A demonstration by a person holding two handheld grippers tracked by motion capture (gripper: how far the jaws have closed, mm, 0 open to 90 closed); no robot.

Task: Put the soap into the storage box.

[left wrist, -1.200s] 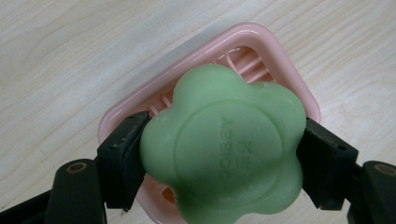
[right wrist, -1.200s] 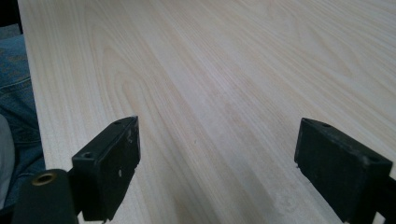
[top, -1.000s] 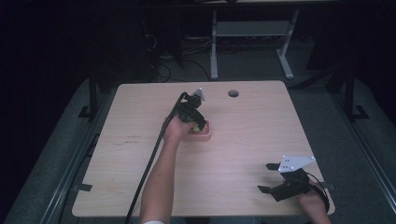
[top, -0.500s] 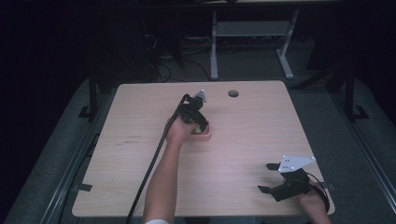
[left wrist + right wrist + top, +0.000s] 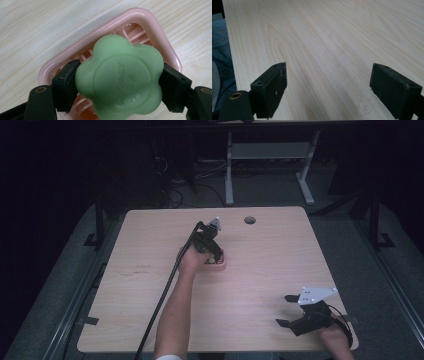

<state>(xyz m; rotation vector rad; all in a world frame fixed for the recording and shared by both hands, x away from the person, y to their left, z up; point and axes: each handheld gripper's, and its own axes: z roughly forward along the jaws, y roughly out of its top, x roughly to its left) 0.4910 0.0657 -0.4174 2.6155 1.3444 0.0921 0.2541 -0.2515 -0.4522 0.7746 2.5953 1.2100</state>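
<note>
A green flower-shaped soap (image 5: 120, 80) is clamped between the two black jaws of my left gripper (image 5: 117, 86), just over a pink slatted soap dish (image 5: 147, 20). From above, the left gripper (image 5: 212, 251) points down at the pink dish (image 5: 222, 266) in the middle of the table, and a bit of green soap (image 5: 212, 261) shows there. My right gripper (image 5: 289, 310) sits near the table's front right corner, open, with bare wood between its fingers (image 5: 273, 87).
The light wooden table (image 5: 150, 285) has a round cable hole (image 5: 249, 220) near its back edge. The left gripper's black cable (image 5: 165, 290) trails toward the front edge. Behind the table stand a white desk frame (image 5: 270, 155) and floor cables. Blue denim (image 5: 219, 50) shows past the table's front edge.
The left gripper has tilted and shifted slightly over the dish. The right gripper has stayed still.
</note>
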